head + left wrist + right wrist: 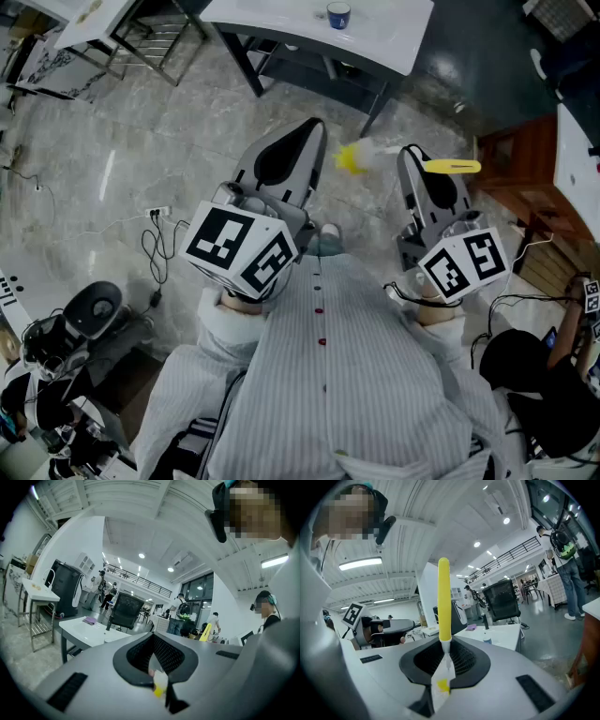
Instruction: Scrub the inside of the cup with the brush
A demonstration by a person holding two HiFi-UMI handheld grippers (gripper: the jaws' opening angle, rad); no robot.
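1. Setting: an open workroom with a grey marbled floor [112, 141]. A white table [281, 19] stands ahead of the person, who holds both tools out roughly level.
2. Cup [338, 14]: small and blue-walled, it stands upright on the table top with nothing touching it. It is too small here to tell whether anything is inside.
3. Right gripper [410, 150]: the jaws are clamped on the thin white neck of the brush [443, 597]. The brush's long axis is upright and crosswise to the jaws. Its yellow handle [452, 167] rises above them and its yellow head [352, 157] hangs below, blurred.
4. Left gripper [317, 124]: the jaws are pressed together and do not hold the cup. A pale sliver with a yellow tip shows in the seam; I cannot tell what it is.
5. Governing relation: the cup lies ahead of both grippers and well apart from them. It sits roughly between their two lines, and looks a shade nearer the left one.
6. Judgement: scrubbing has not begun, since brush and cup are nowhere near each other. The left gripper seems the natural one to take or steady the cup. The downward brush head already suits a mouth that faces up.
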